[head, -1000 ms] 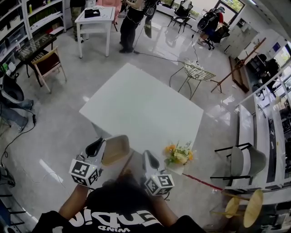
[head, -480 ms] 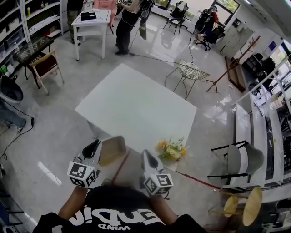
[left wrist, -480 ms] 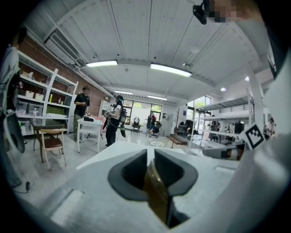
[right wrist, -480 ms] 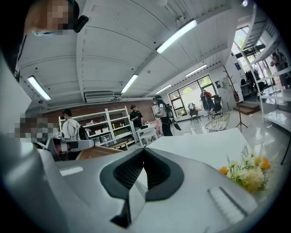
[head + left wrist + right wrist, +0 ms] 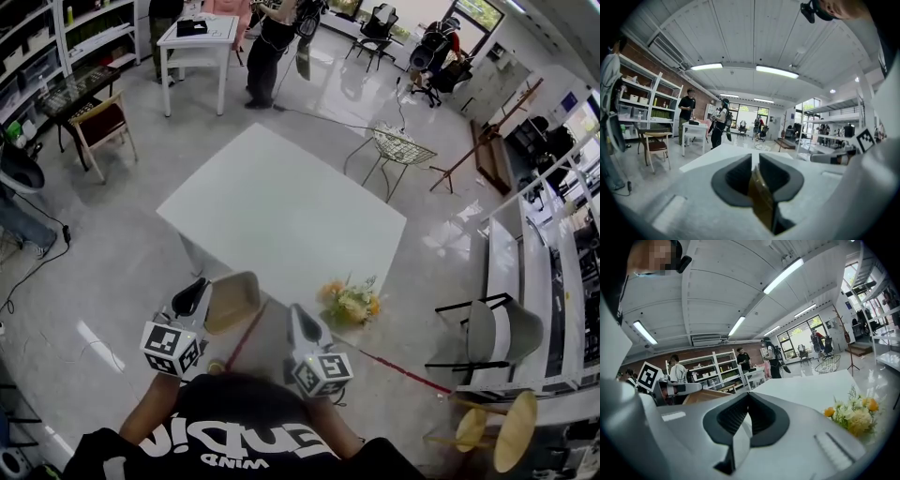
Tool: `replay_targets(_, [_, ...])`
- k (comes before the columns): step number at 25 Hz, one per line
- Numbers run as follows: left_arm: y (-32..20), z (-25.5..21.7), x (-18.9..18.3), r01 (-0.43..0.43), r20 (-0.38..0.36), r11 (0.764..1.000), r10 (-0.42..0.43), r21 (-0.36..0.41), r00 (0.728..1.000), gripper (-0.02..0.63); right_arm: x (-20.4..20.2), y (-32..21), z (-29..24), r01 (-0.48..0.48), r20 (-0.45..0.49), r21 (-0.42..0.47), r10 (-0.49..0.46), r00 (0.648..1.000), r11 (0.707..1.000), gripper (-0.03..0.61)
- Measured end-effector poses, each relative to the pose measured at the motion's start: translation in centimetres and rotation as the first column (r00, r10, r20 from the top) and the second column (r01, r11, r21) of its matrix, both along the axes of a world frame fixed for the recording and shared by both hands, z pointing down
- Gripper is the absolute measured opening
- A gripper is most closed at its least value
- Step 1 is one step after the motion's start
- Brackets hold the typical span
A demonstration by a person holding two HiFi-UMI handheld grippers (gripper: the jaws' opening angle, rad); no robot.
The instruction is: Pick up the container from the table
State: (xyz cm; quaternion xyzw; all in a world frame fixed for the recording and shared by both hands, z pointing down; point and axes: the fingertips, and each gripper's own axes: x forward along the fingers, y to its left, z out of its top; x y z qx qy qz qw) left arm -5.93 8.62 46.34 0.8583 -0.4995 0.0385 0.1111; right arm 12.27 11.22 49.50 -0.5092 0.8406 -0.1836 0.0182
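Both forearms reach out from the body side by side, and each pair of tongs points almost level toward the white counter [image 5: 281,211]. The left tongs [image 5: 197,295] are clamped on the container [image 5: 234,302], a shallow tan tub. It hangs in the air short of the counter's near edge, over the glossy floor rather than on the top. The right tongs [image 5: 296,314] carry nothing, and their dark pads are pressed together. The head view shows the tub whole, jutting to the right of the left tongs toward the gap between the two tools. The left gripper view shows only a thin brown wall of it pinched upright between the pads [image 5: 736,176], with the counter stretching away behind. The right gripper view catches what the left one misses: a bunch of yellow and white flowers [image 5: 855,416] close on its right. It also shows the left tool's marker cube [image 5: 648,376] off to its left. From the head view, the flowers [image 5: 349,302] stand on the floor just beside the counter's near right corner, near the right tongs. A wire chair [image 5: 405,147] sits beyond the counter's far right edge, well apart, and a wooden chair [image 5: 98,127] stands off to the left across bare floor.
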Motion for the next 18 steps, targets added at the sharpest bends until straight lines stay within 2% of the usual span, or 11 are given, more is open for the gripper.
replay_targets(18, [1.6,0.0,1.0,-0.012,-0.008,1.000,0.012,0.005,1.000,0.048,0.1,2.0,0.7,0.007,-0.014,-0.002,-0.007,1.000,1.000,0.000])
